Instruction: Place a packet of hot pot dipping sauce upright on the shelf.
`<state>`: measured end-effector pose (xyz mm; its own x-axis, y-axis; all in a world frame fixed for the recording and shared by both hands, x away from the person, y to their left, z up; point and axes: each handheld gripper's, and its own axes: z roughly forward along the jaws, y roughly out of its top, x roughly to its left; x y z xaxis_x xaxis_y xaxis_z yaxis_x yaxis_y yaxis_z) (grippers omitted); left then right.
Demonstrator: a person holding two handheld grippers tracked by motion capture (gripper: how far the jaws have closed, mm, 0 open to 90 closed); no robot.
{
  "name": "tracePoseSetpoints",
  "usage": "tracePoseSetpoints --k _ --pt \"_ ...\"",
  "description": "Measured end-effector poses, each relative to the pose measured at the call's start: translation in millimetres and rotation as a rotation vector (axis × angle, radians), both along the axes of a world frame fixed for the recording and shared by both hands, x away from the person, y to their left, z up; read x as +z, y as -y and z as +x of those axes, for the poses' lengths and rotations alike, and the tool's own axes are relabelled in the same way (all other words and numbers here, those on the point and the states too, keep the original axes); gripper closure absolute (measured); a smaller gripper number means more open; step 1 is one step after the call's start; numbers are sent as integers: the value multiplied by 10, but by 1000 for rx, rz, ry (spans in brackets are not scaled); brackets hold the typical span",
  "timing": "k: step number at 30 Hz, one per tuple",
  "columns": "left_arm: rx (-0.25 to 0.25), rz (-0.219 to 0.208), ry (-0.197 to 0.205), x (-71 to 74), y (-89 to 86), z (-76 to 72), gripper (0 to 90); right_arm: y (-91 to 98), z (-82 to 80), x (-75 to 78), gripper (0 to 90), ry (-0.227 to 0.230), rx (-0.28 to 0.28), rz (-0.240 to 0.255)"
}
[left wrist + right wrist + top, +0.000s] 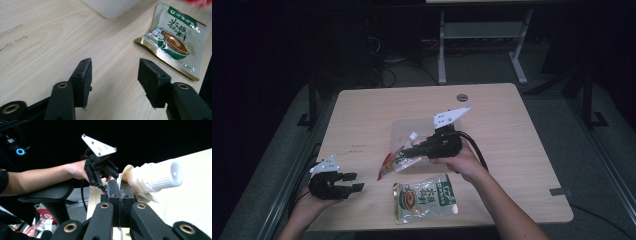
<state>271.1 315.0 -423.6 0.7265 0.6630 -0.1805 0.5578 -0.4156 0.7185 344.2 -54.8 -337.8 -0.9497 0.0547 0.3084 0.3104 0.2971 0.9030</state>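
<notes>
A spouted pouch [395,161] with a red bottom and a white screw cap [413,135] hangs tilted above the middle of the table. My right gripper [406,152] is shut on its upper edge just beside the cap. In the right gripper view the jaws [120,188] pinch the thin pouch edge, with the ribbed white cap [160,176] sticking out to the right. A green and white sauce packet [424,196] lies flat near the front edge, also seen from the left gripper [175,37]. My left gripper [356,181] hovers at the front left, open and empty [115,77].
A translucent white container [404,127] sits on the table behind the pouch; its corner [112,7] is also in the left gripper view. A round grommet [462,97] marks the far part of the wooden tabletop [512,150]. A dark chair [47,193] stands off the left edge.
</notes>
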Motion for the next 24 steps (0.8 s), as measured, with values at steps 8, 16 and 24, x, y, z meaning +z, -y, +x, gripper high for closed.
tracePoseSetpoints --k 8,16,24 --pt "-12 2 -22 -59 19 23 371 182 96 147 900 37 -58 -6" --pt "-11 11 -22 -80 11 36 347 246 268 125 900 31 -112 -28" --pt "-10 14 -21 -87 10 37 316 198 477 131 899 51 -167 -98"
